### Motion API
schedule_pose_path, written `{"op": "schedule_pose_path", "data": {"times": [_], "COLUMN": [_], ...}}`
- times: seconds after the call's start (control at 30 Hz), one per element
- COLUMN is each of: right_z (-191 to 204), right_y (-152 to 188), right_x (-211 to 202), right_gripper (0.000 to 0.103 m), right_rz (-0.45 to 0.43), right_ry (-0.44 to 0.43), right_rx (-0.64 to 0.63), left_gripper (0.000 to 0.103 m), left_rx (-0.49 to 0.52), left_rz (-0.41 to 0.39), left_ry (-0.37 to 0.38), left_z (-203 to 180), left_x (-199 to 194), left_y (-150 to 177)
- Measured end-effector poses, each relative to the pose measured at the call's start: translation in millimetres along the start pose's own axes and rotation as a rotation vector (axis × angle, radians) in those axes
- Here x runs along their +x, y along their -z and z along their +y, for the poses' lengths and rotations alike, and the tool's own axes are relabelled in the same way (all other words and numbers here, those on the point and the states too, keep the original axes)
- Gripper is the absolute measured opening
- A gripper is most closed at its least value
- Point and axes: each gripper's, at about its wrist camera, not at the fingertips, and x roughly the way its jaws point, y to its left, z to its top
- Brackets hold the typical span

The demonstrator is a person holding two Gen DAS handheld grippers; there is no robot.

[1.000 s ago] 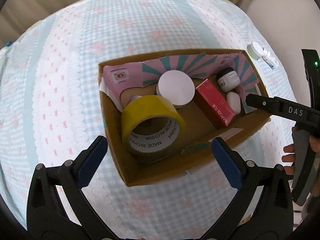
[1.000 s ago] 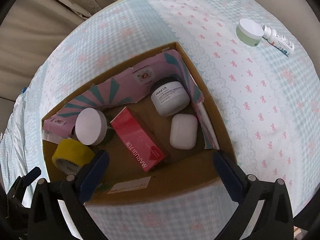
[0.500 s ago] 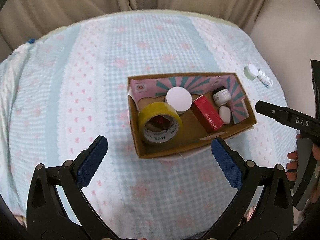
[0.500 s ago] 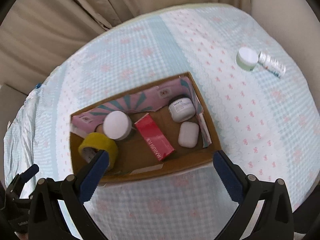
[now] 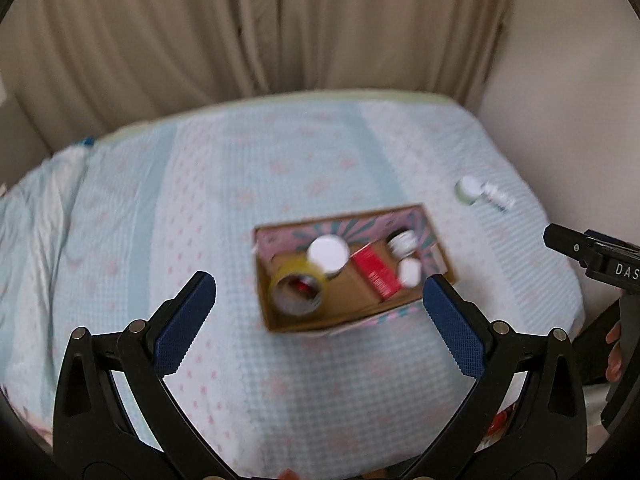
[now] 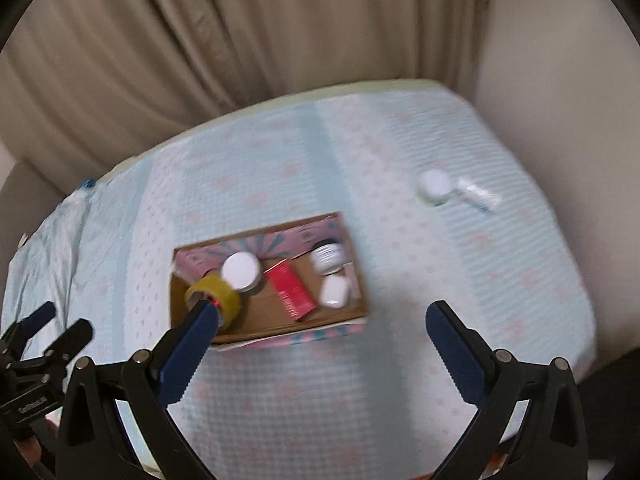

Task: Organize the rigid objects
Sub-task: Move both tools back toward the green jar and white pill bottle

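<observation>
Left hand-held gripper [image 5: 316, 292] spread wide, empty; right hand-held gripper [image 6: 316, 320] likewise wide, empty, both held well above bed [image 5: 224, 200]. Cardboard box [image 5: 320, 322] set on bed, pink-teal lining; inside: yellow tape roll [image 5: 298, 284], round white-lidded jar [image 5: 329, 252], red rectangular carton [image 5: 378, 276], dark jar [image 5: 402, 242], smooth white case [image 5: 410, 272]. Green-white jar [image 6: 434, 186] and small bottle [image 6: 478, 196] lying outside box, touching. Fingers [image 5: 612, 344] on right handle shown in left view only; right view alone shows box's outer pink front. Checked textured bedspread, beige pleated curtain [image 6: 240, 40] behind; both views blurred

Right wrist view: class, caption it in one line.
Open right tool above a box of small goods on a checked cloth.
</observation>
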Motion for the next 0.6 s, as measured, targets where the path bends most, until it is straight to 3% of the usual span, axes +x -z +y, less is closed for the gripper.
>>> {"op": "schedule_pose_path", "data": {"times": [0.13,0.3,0.6], "right_z": [-38,-88,-195], "right_y": [-12,-30,-74], "right_x": [-29,-51,-40], "right_gripper": [0.103,0.103,0.103], "right_rz": [-0.044,-0.112,-0.147], "right_ry": [0.028,0.102,0.042], "right_rx": [0.058,0.057,-0.01], "left_gripper": [0.103,0.103,0.103], "left_rx": [0.0,0.008,0.057], "left_rz": [-0.03,-0.084,-0.131], "left_ry": [0.05,0.042,-0.013], "left_z": [-37,-96,-233], "left_x": [-8,-11,17], "left_y": [-17,-28,-56]}}
